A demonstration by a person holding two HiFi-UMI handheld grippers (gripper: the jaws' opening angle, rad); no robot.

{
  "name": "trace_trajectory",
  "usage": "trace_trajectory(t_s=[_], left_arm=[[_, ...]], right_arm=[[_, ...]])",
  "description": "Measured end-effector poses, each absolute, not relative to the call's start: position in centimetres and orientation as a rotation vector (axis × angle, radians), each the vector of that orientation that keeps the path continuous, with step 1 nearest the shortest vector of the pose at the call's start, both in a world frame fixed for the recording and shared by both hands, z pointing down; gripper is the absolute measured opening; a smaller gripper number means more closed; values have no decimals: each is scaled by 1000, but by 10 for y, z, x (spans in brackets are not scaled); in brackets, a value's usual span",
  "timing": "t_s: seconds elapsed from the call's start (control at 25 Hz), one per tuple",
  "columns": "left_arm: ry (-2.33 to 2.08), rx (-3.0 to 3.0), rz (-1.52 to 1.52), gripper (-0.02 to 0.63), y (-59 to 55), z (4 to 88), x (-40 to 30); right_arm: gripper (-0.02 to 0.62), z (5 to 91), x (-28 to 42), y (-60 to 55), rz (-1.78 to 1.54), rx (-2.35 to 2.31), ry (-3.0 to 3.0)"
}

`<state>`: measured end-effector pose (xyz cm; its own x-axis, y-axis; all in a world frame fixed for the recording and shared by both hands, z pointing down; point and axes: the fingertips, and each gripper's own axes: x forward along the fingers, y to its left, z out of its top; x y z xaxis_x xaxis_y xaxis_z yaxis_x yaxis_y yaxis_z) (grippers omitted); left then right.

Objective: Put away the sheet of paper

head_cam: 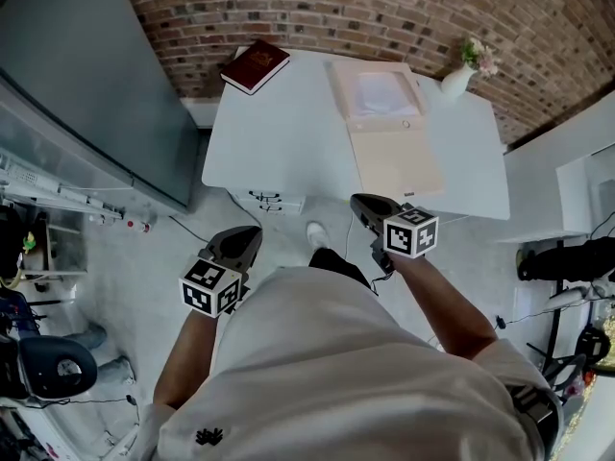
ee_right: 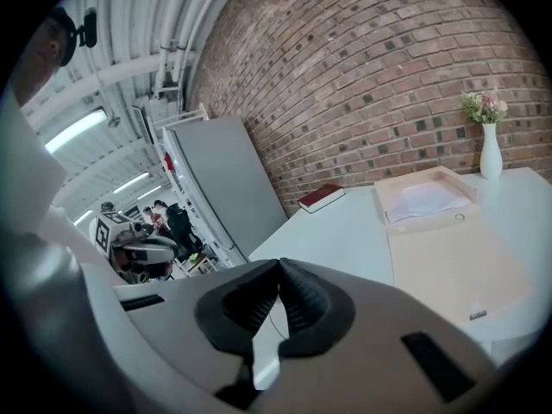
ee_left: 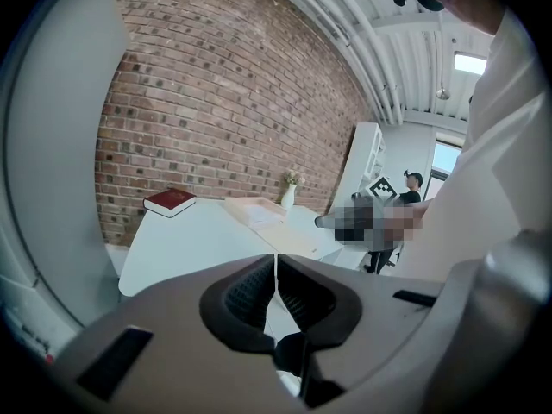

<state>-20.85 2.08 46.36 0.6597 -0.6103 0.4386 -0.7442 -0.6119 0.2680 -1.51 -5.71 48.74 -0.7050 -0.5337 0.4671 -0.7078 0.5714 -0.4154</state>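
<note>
White sheet of paper (head_cam: pixel 382 94) lies flat inside shallow beige box (head_cam: pixel 338 92), lid (head_cam: pixel 399 166) folded open on the bench (head_cam: pixel 279 142), well ahead of and apart from both fingers, nearer right fingers (ee_right: pixel 255 300) than left fingers (ee_left: pixel 250 290).

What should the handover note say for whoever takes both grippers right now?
Left gripper: shut, empty, held short of the table.
Right gripper: shut, empty, also short of the table.
Things: the sheet of paper lies inside the open beige box on the table's far side. The box's lid lies flat, open toward the person.
Done: the sheet appears to be in the box.
Left: probably closing the lid. Neither gripper touches anything.
</note>
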Motion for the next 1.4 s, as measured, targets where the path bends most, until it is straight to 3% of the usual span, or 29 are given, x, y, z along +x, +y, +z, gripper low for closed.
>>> trace_trajectory(t_s=[1.4], left_arm=[[-1059, 2420, 454, 29, 4, 476, -192]], right_arm=[[28, 509, 5, -69, 874, 1025, -2500]])
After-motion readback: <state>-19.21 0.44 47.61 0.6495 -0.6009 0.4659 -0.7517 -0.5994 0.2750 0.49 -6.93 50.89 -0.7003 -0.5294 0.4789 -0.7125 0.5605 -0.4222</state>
